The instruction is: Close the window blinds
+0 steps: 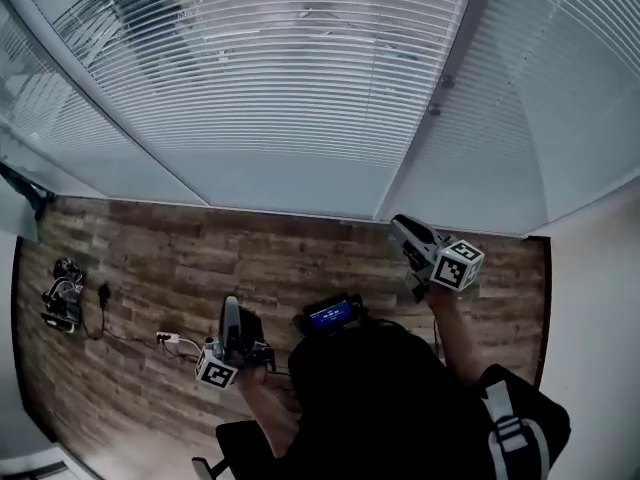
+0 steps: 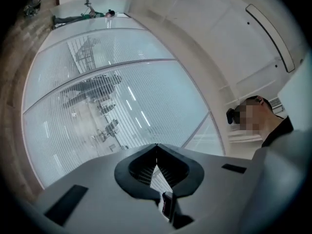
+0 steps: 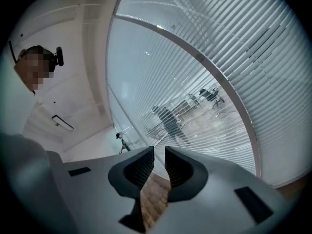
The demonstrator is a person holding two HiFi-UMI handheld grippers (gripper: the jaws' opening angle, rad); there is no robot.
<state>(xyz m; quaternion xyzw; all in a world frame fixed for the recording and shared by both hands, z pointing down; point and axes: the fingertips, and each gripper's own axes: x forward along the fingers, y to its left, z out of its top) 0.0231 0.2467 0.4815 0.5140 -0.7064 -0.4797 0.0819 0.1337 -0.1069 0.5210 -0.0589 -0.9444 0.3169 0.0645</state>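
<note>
**Blinds not yet closed: control to be sought on the frame post**

The blinds (image 1: pixel 260 68) hang across the glass wall ahead. In the middle pane their slats are tilted open, since furniture beyond can be made out through them in both gripper views. Nothing is held. The right gripper (image 1: pixel 400 225) is raised near the foot of the frame post (image 1: pixel 440 98), its jaws parted by a narrow gap with only floor and glass seen between them. The left gripper (image 1: pixel 231 306) is held low at the person's side, its jaws pressed together on nothing.

The step in hand is judged to be the reach for the tilt control. Two small dark fittings (image 1: pixel 446 82) are seen higher on the post (too small to be identified). They should be approached squarely with the jaws widened first, so that a knob or wand is gripped by its sides and not nudged away.

On the wood-pattern floor (image 1: pixel 200 258) a bundle of cables (image 1: pixel 62 296) lies at the left, well apart, and a white plug (image 1: pixel 166 338) lies near the left gripper. Nothing is seen between the right gripper and the post, so the upward reach to the fittings is judged the likely difficulty.
</note>
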